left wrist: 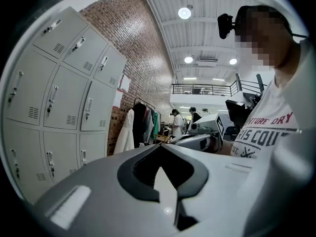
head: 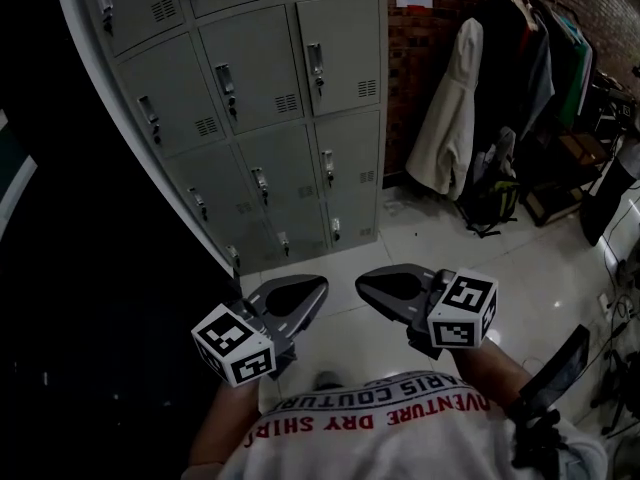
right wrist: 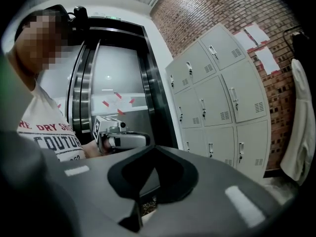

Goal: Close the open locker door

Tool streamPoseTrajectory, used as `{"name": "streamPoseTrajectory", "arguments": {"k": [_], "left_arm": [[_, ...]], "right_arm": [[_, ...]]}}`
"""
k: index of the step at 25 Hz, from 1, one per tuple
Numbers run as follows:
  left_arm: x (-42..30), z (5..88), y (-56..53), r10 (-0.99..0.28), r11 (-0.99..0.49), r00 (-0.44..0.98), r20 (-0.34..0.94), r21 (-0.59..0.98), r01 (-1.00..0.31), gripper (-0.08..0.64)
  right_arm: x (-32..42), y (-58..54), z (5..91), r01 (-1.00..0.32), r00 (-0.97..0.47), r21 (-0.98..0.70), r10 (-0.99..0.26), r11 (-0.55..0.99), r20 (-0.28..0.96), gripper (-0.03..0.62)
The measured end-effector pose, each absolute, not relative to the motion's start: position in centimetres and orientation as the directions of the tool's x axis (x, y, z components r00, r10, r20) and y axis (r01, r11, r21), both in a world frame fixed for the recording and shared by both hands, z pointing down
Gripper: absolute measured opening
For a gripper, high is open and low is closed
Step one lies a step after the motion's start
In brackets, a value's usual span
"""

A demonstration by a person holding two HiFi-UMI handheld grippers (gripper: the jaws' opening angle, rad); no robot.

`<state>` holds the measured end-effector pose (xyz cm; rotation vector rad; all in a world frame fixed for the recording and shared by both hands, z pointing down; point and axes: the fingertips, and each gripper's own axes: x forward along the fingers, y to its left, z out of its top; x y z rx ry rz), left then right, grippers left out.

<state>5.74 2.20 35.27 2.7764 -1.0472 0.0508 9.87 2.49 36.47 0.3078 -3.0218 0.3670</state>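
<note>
At the foot of the lockers, the person stands on a pale tiled floor with both tools held close to the printed shirt. The left gripper and right gripper point inward, their tips near each other but apart. In each gripper's own view the jaws meet at the tip around a dark hollow, with nothing held: left gripper, right gripper.

The grey bank of lockers rises ahead and to the left, well apart from both tools. Its top rows are cut off by the frame edge in the head view. Every door in view there lies flush with its neighbours, so it cannot be told which one is the task's door. The left gripper view and the right gripper view show the same bank from the side, again with flat fronts.

Left of the bank the head view is almost black and nothing can be made out. The right gripper view shows steel doors there, marked with red tape.

A brick wall stands to the right of the lockers, and then a rack of hanging clothes with a white coat at its near end. A dark bag sits below it, too dim to make out in detail.
</note>
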Motion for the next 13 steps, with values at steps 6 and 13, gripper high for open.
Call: {"name": "streamPoseTrajectory", "arguments": {"k": [6,13], "left_arm": [[6.23,35.63,2.54,-0.645,-0.742,0.758,0.1,0.159,-0.652,0.003],[6.29,35.35,3.03,-0.642,-0.744,0.759,0.106,0.151,-0.651,0.003]], "right_arm": [[10.11,2.74,36.68,-0.209,-0.976,-0.231,-0.19,0.95,0.102,-0.005],[9.97,3.36,36.69,-0.207,-0.977,-0.232,-0.188,0.95,0.102,-0.005]]}}
